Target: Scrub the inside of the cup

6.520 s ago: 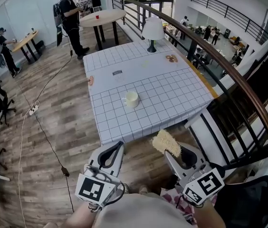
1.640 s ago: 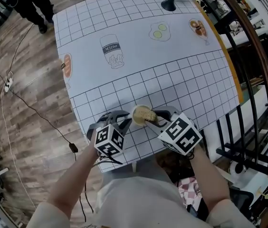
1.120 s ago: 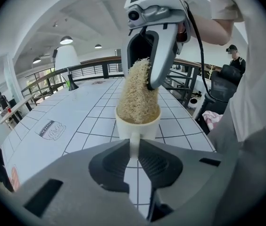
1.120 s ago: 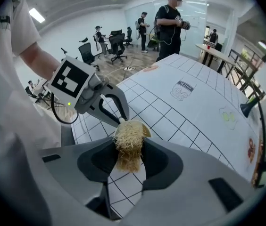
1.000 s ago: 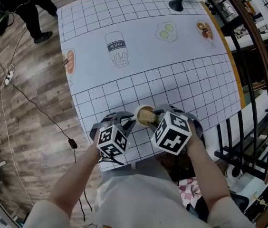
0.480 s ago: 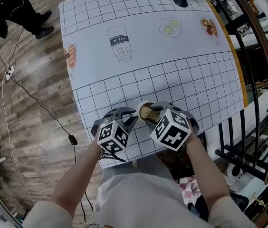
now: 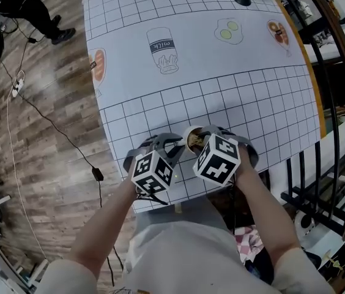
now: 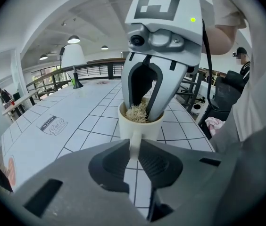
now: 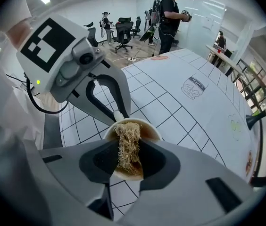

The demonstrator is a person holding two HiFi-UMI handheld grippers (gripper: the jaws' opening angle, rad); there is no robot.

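Cup stands upright on the grid-patterned table, close to the near edge, with its handle turned to the left. Left gripper has both jaws closed on that handle, one on each side. Right gripper comes in over the cup from the right, its jaws clamped on a straw-coloured fibrous scrubber. The scrubber reaches down through the rim into the cup's interior and rests against the inner wall. Both jaw tips of the right gripper sit at the rim. The two marker cubes lie side by side, just short of the table edge.
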